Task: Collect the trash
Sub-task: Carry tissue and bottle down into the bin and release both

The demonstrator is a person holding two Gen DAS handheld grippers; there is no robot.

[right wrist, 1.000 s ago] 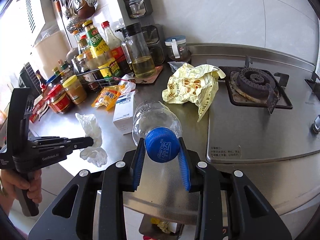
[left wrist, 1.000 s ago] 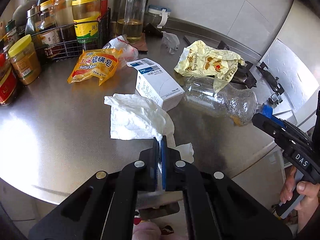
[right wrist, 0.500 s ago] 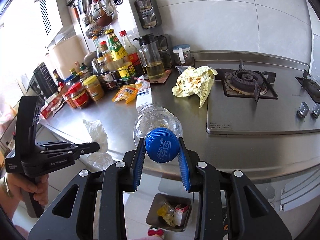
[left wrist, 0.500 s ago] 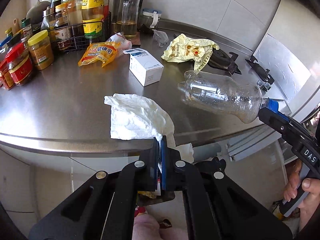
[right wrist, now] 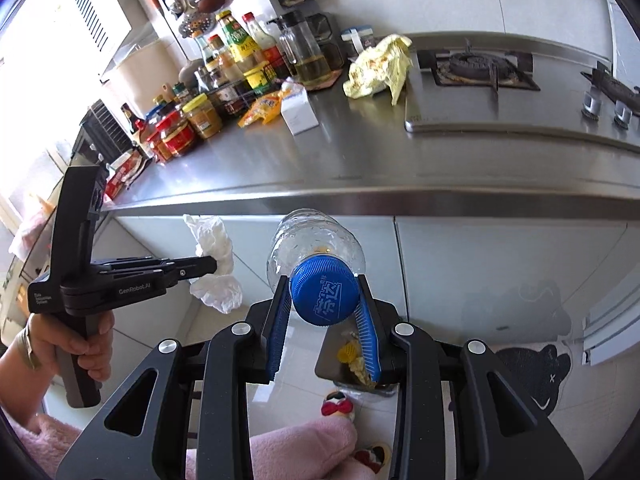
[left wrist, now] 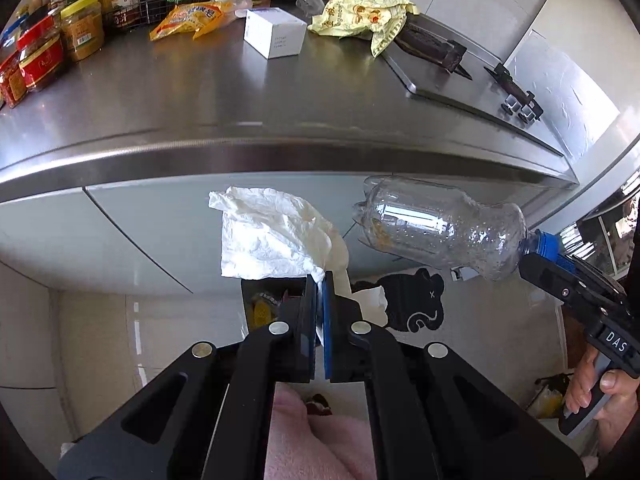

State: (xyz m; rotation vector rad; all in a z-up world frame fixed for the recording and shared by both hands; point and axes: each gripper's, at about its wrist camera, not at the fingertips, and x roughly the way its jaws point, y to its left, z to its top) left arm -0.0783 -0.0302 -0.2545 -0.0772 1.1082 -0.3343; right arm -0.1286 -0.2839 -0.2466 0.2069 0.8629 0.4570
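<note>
Already both loads hung off the near edge of the bench (left wrist: 280, 120), above a small bin (right wrist: 360, 364) on the floor. The left hand-held gripper (left wrist: 318, 292) was pinched tight on a crumpled tissue (left wrist: 272, 236); the right hand-held gripper (right wrist: 324, 300) clasped the blue cap of an empty plastic bottle (right wrist: 316, 240). To finish well, each should be centred over the bin before letting go (the bottle's length could tip it past the rim). Both tools pointed steeply downward, side by side.

Steel counter (left wrist: 168, 92) with box (left wrist: 275, 37), wrappers (left wrist: 362, 16)
</note>
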